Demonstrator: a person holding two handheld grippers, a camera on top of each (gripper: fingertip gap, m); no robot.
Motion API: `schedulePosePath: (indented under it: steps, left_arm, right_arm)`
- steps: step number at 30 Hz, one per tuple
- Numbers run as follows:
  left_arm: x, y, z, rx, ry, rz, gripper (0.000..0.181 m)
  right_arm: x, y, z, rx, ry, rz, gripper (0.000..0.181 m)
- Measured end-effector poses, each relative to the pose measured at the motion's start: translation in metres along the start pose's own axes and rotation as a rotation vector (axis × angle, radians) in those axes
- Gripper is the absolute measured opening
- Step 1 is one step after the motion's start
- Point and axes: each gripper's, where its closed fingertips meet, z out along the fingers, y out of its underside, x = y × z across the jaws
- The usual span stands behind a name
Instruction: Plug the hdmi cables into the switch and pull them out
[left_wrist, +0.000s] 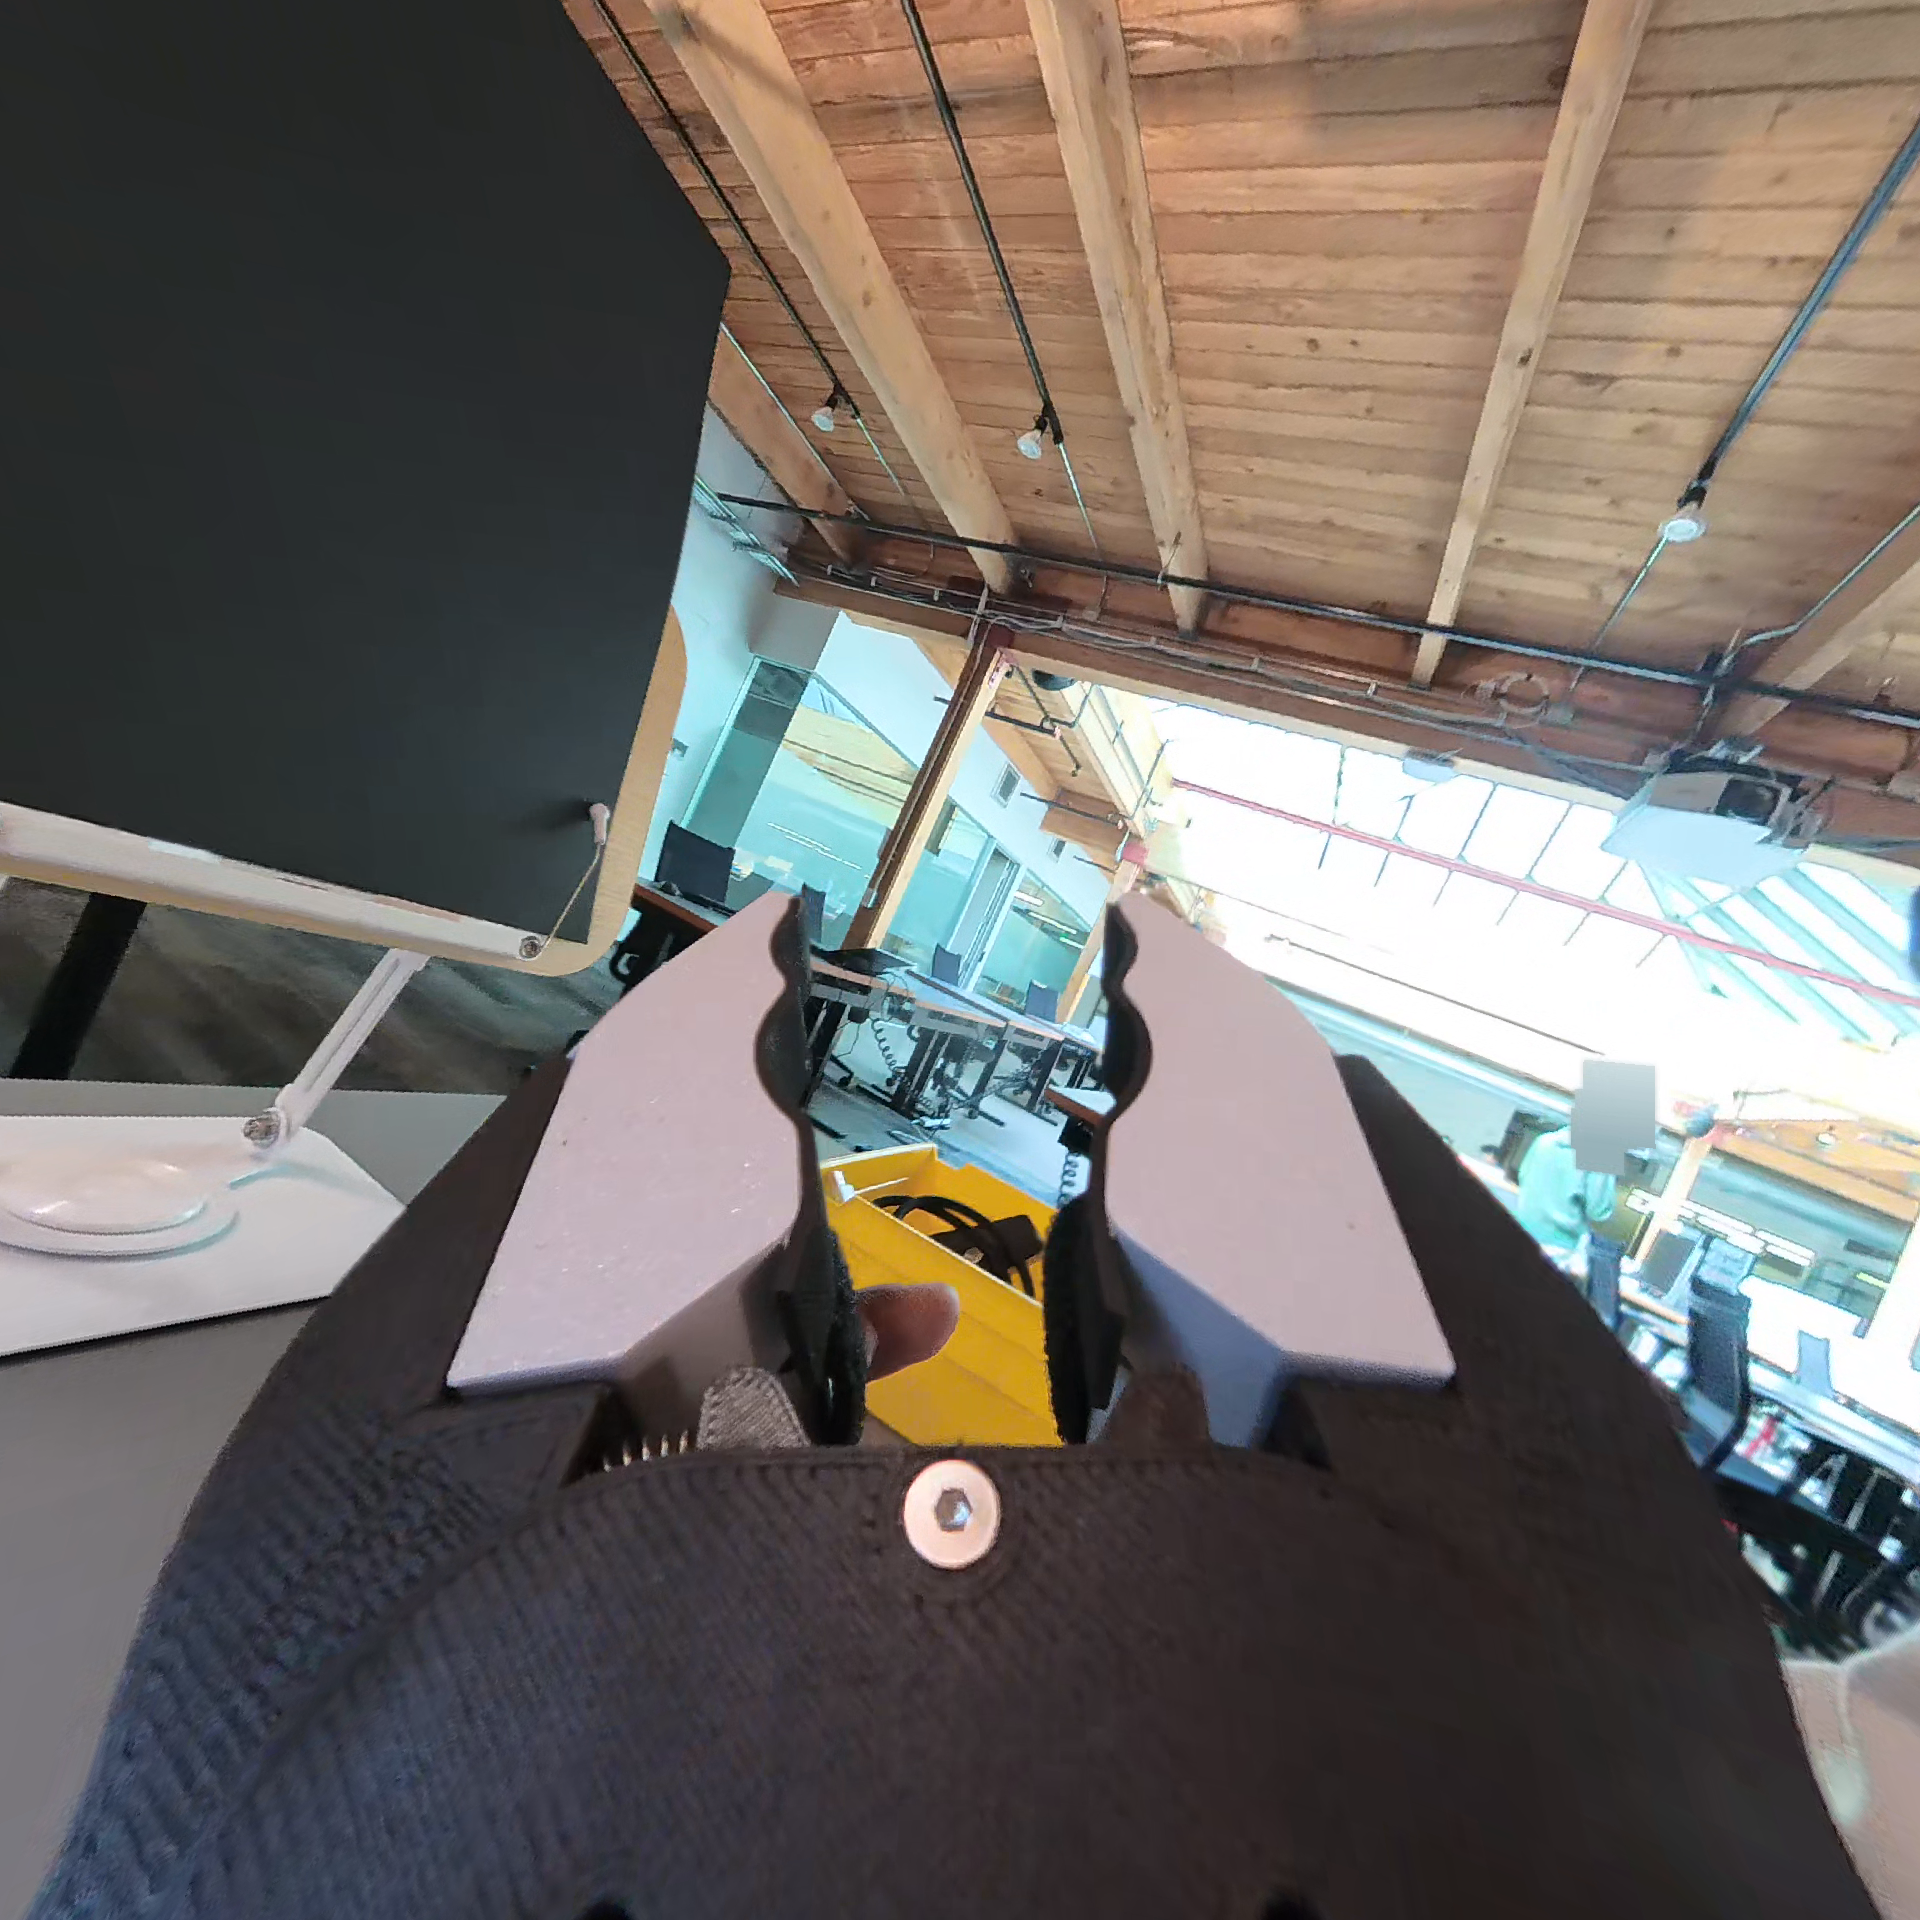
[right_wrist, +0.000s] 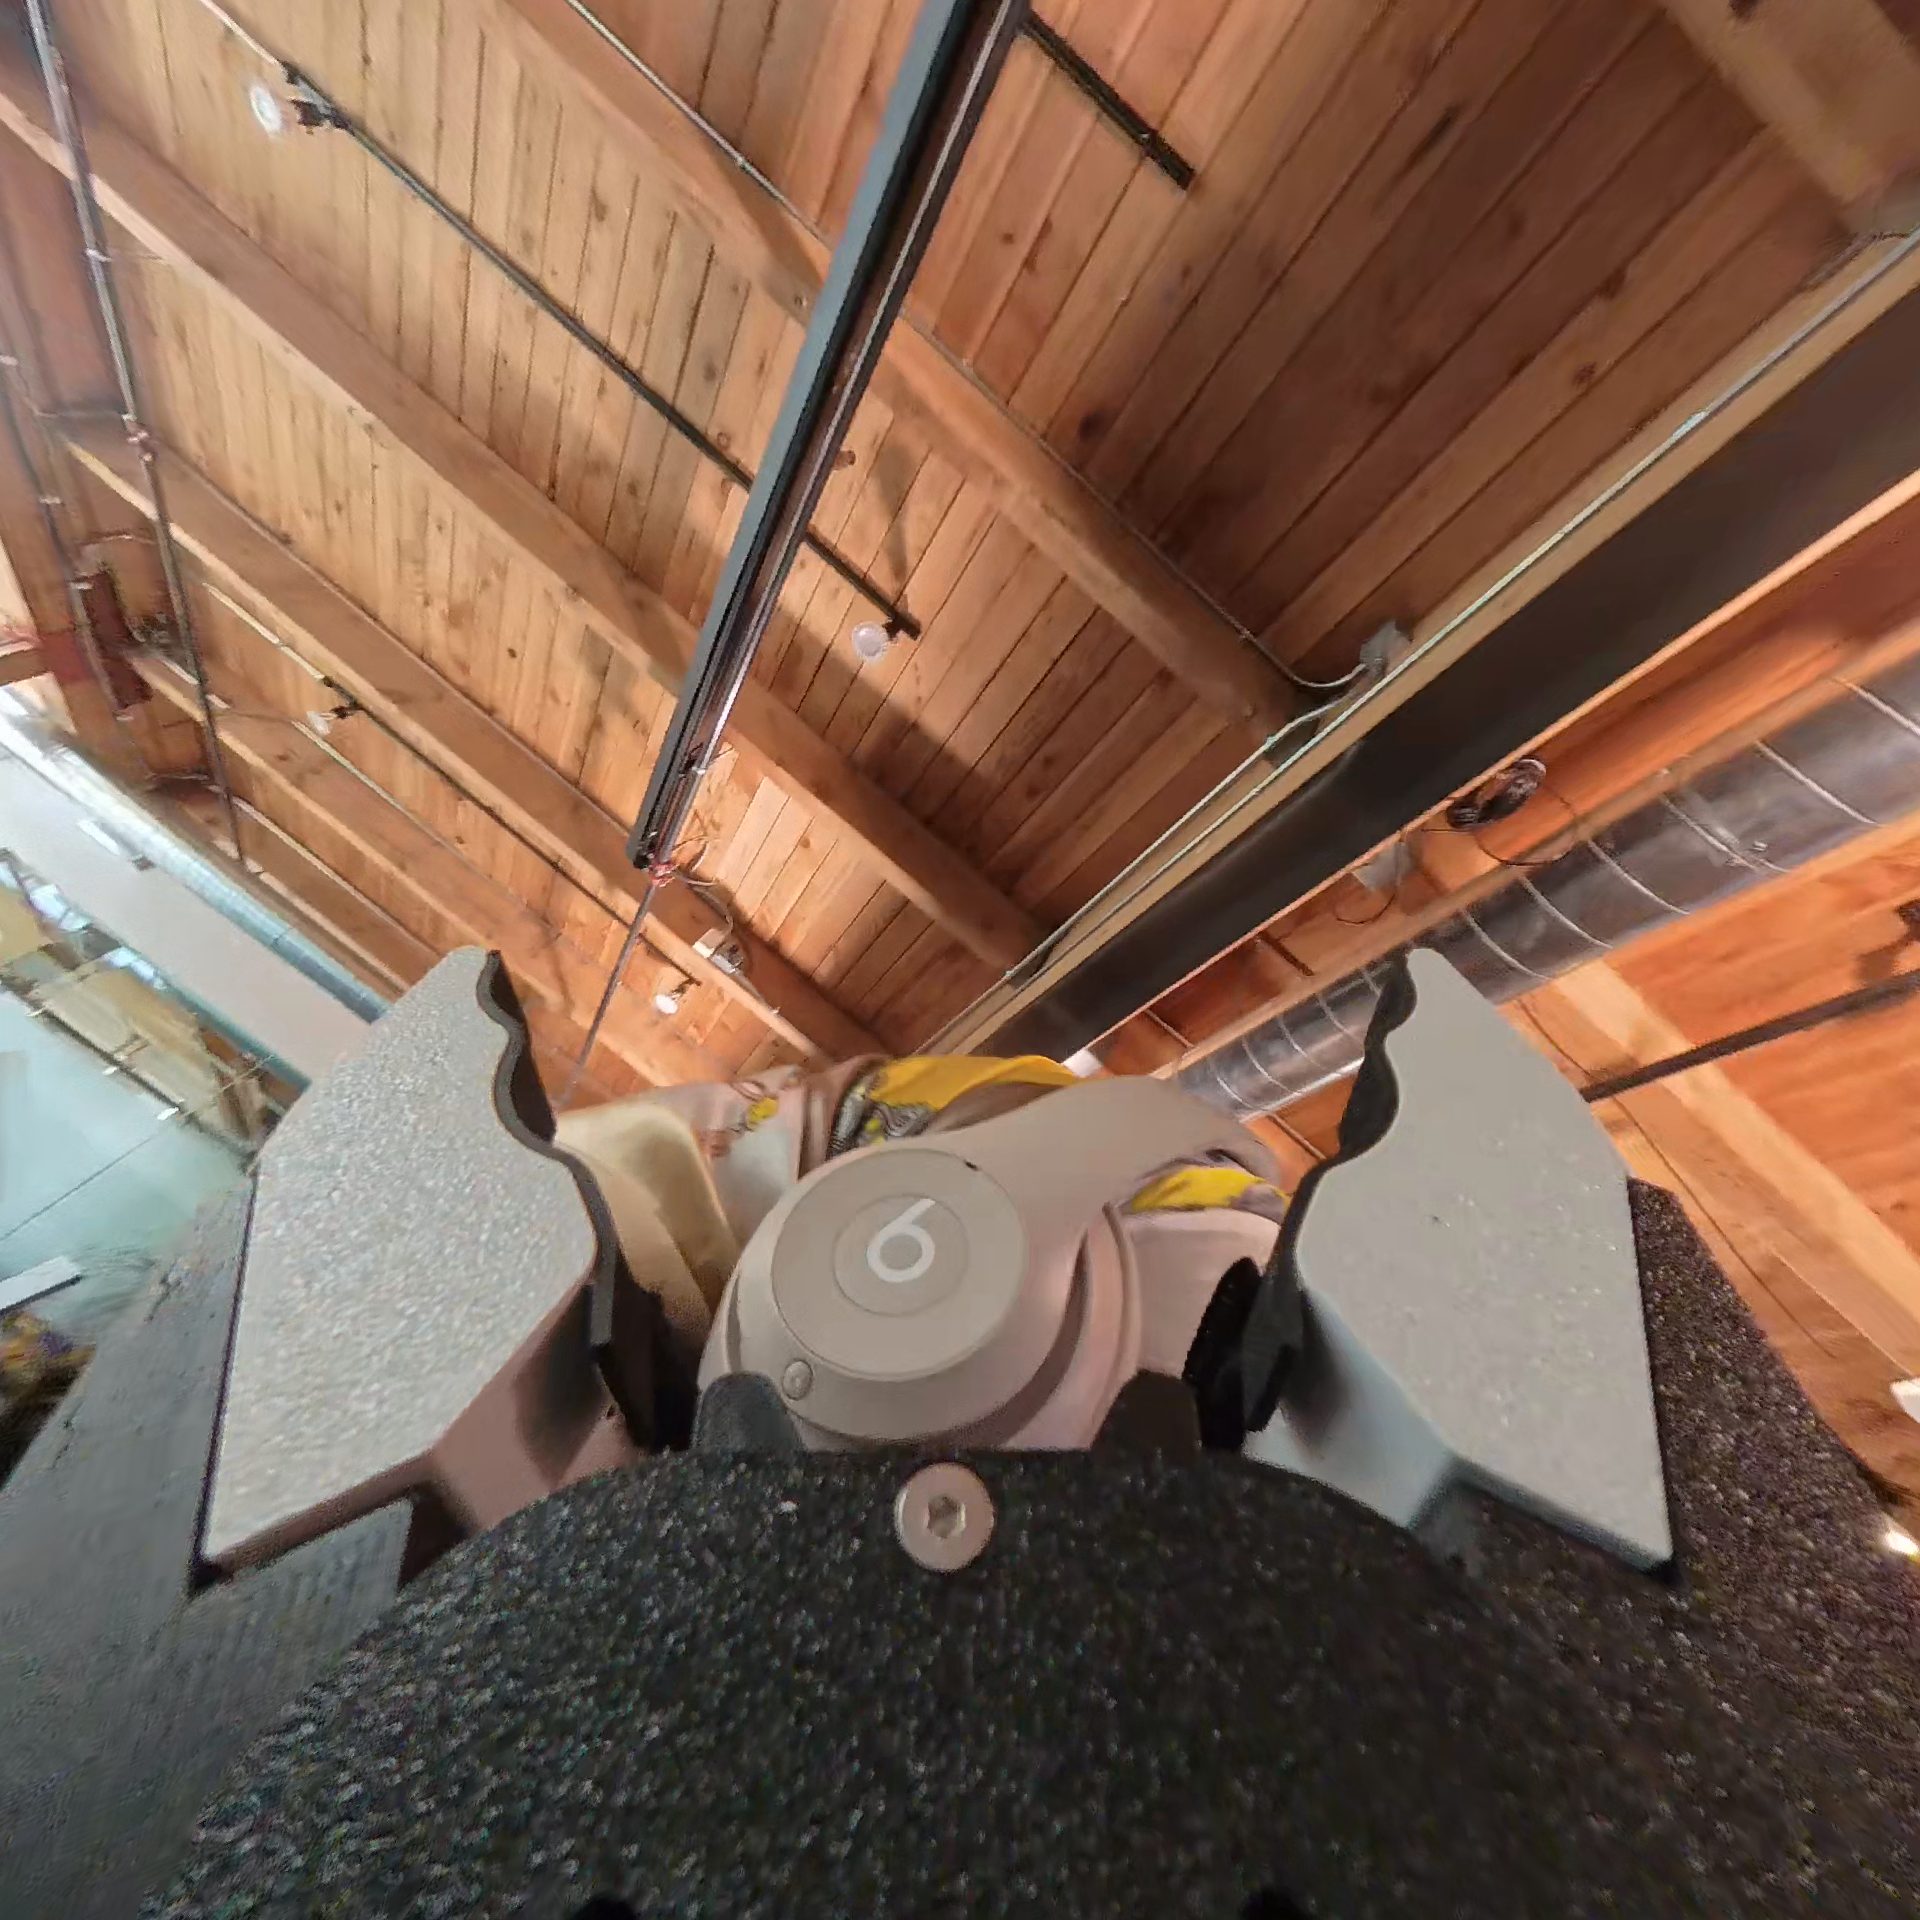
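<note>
Both grippers point upward, away from any work surface. In the left wrist view, my left gripper (left_wrist: 953, 914) is open and empty, tilted up toward the room. Between its fingers, lower down, I see a yellow bin (left_wrist: 966, 1351) holding coiled black cables (left_wrist: 956, 1226). A person's fingertip (left_wrist: 914, 1325) shows just in front of the bin. In the right wrist view, my right gripper (right_wrist: 945, 966) is wide open and empty, aimed at the wooden ceiling. No switch shows in either view.
A black panel (left_wrist: 312, 416) on a white stand (left_wrist: 114, 1205) rests on the grey table (left_wrist: 104, 1455) at my left. Desks and chairs fill the room beyond. A beige headphone cup (right_wrist: 894, 1288) sits very close between the right fingers.
</note>
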Motion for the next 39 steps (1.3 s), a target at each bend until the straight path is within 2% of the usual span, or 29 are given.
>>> schedulePosePath:
  steps: [7, 11, 16, 20, 24, 27, 30, 33, 35, 37, 39]
  left_arm:
    - [0.001, 0.007, 0.002, -0.037, -0.020, 0.088, 0.053]
    - [0.000, 0.003, 0.000, -0.024, -0.028, 0.098, 0.053]
    - [-0.002, 0.000, -0.002, -0.021, -0.041, 0.121, 0.053]
    - [-0.001, -0.001, -0.002, -0.034, -0.053, 0.170, 0.053]
    - [0.010, -0.015, -0.004, -0.034, -0.068, 0.260, 0.053]
    - [0.033, -0.031, -0.014, -0.037, -0.061, 0.292, 0.053]
    - [0.065, -0.043, -0.039, -0.068, -0.073, 0.335, 0.054]
    - [0.097, -0.059, -0.075, -0.077, -0.119, 0.450, 0.055]
    - [0.101, -0.076, -0.100, -0.084, -0.233, 0.581, 0.058]
    - [0.091, -0.093, -0.128, -0.110, -0.402, 0.713, 0.068]
    - [0.075, -0.100, -0.158, -0.187, -0.561, 0.818, 0.087]
  right_arm:
    - [0.039, 0.015, -0.026, 0.107, 0.088, 0.210, 0.148]
    - [0.059, 0.003, -0.032, 0.225, 0.105, 0.259, 0.148]
    - [0.057, 0.019, -0.030, 0.163, 0.096, 0.266, 0.148]
    - [0.070, 0.011, -0.031, 0.140, 0.138, 0.325, 0.148]
    - [0.100, -0.039, -0.052, 0.173, 0.389, 0.051, 0.140]
    - [0.094, -0.067, -0.064, 0.049, 0.581, -0.209, 0.131]
    - [0.067, -0.097, -0.081, -0.171, 0.789, -0.555, 0.130]
    - [0.028, -0.133, -0.109, -0.437, 1.008, -0.999, 0.131]
    - [-0.004, -0.154, -0.131, -0.634, 1.141, -1.304, 0.129]
    - [-0.033, -0.176, -0.161, -0.841, 1.316, -1.583, 0.130]
    - [-0.053, -0.187, -0.207, -1.168, 1.525, -1.658, 0.131]
